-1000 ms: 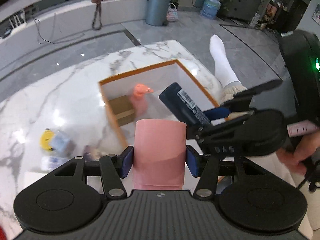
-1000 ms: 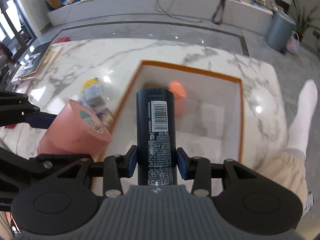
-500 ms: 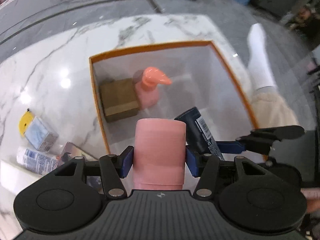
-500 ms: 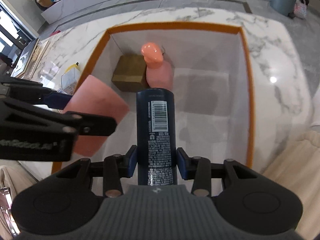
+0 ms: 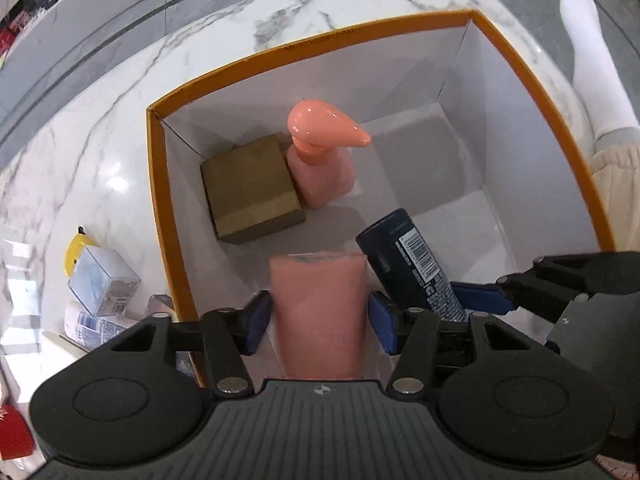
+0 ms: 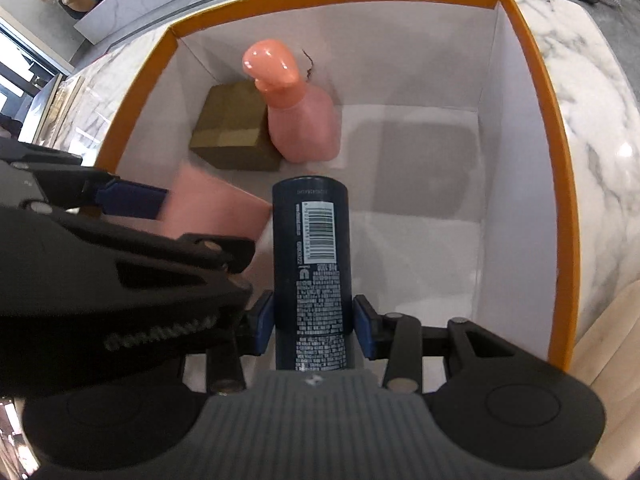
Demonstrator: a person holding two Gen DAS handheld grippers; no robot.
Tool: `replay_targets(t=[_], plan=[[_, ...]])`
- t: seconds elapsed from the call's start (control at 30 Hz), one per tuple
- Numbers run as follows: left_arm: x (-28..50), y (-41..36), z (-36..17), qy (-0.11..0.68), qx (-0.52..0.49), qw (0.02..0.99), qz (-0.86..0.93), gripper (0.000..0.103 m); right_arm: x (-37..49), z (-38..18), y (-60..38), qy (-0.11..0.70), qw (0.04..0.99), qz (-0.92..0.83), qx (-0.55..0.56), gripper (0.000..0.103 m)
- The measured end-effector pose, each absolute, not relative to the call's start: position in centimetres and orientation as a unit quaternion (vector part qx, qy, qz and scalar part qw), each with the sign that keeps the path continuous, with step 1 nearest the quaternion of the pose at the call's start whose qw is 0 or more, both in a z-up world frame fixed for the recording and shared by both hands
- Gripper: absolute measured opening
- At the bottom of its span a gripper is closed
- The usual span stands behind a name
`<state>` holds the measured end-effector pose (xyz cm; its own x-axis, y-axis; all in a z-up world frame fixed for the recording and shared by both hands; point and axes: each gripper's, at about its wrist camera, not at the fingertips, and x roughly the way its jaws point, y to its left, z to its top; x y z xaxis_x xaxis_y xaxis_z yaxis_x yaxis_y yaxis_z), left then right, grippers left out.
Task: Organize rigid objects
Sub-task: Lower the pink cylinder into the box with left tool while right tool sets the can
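The left gripper has its jaws clenched on a pink cylinder, pointed steeply down inside the orange-rimmed box, close to the box's near-left wall. Just beside it, the right gripper grasps a dark blue can between its jaws, lower end down in the box; the can's white barcode label faces the camera, its small print too fine to read. The two held things stand almost touching, with little room between them.

Further in, a brown carton sits in the box's far-left corner, and a pink pump bottle stands upright touching its right side. The right half of the box floor lies open. Printed lettering runs along the far rim, too blurred to read.

On the marble table, off the box's left edge, lie a small pale blue box and other packets.
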<state>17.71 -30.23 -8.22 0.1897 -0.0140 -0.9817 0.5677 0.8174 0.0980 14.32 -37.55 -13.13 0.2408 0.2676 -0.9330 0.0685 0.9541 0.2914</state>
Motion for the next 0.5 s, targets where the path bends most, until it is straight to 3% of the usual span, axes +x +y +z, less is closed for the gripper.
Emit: replay_targets(t=[0.23,0.5], plan=[[17.9,-29.1,-7.0,0.603,0.205,0.738,-0.223,0.063,14.6,-13.5,-37.4,0.611,0.779,0.059,0.131,0.041],[18.0,-24.3,-1.8,0.535,0.157,0.785,-0.271,0.063,14.9,-13.4,-36.7,0.608,0.780,0.055,0.139,0.042]])
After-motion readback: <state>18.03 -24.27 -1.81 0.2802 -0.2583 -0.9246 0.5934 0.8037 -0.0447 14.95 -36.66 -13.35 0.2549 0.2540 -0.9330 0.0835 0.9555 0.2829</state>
